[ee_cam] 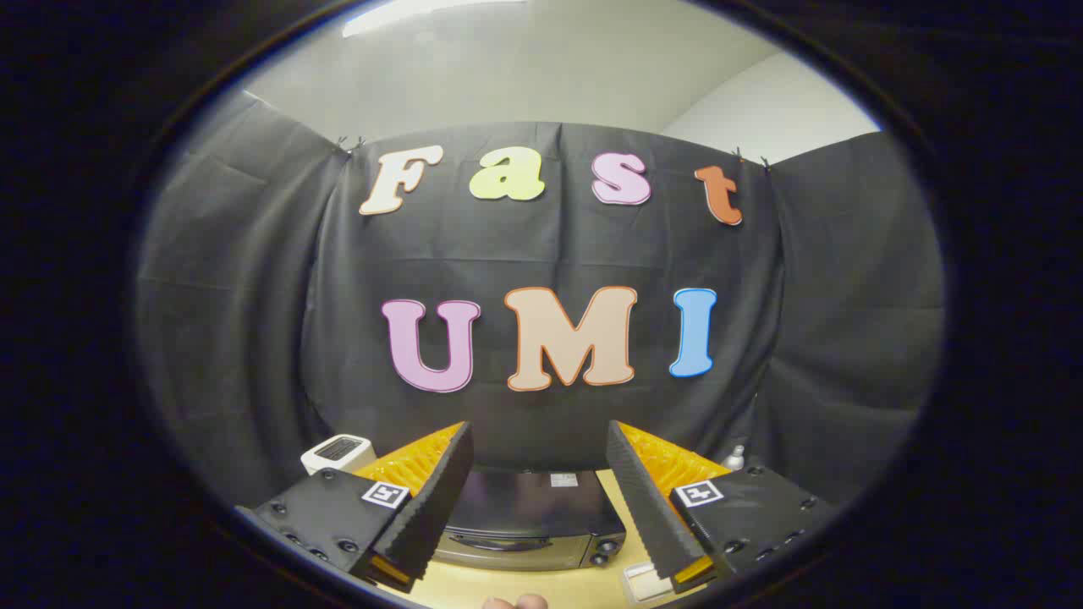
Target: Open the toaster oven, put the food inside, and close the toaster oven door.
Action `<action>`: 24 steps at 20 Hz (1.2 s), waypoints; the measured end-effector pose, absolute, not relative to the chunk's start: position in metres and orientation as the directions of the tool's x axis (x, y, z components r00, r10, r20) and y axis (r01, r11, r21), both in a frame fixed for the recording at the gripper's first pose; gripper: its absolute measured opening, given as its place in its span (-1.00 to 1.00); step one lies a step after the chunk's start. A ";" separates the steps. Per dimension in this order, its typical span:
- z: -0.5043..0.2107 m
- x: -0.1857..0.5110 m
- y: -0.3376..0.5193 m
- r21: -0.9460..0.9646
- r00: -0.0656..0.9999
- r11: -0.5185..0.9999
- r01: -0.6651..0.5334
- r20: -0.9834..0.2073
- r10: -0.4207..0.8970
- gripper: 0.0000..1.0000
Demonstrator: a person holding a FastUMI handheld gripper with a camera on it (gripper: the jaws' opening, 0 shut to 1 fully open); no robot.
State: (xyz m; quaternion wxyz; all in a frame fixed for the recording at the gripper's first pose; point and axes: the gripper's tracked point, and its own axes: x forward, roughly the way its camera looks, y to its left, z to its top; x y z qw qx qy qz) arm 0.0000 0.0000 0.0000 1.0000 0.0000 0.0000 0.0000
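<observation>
The toaster oven (pixel 529 518), dark with a silver front, stands on the pale wooden table (pixel 508 584) below and between my fingers. Its door looks closed, with a handle along the front and knobs at its right side. My gripper (pixel 538 499) hovers well above it, open, with a wide gap and nothing between the fingers. A small light-coloured item (pixel 647 582), possibly the food on a tray, lies on the table near the right finger; it is largely hidden.
A white device (pixel 338 451) sits behind the left finger. A small white bottle (pixel 734 458) stands behind the right finger. Fingertips of a person's hand (pixel 516 602) show at the near table edge. Black cloth walls close in the booth.
</observation>
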 end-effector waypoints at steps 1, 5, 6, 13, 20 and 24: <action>-0.002 0.000 0.003 0.003 1.000 1.000 -0.002 -0.007 0.002 0.96; -0.011 0.008 0.012 -0.001 0.999 1.000 0.001 -0.036 -0.001 0.96; -0.013 0.010 0.013 -0.004 0.999 1.000 0.002 -0.038 -0.002 0.96; -0.032 0.018 0.025 -0.002 0.998 1.000 -0.003 -0.061 0.003 0.96; -0.062 0.030 0.032 -0.011 0.997 1.000 -0.009 -0.076 0.008 0.96; -0.104 0.048 0.037 -0.062 0.996 0.998 -0.001 -0.092 -0.005 0.96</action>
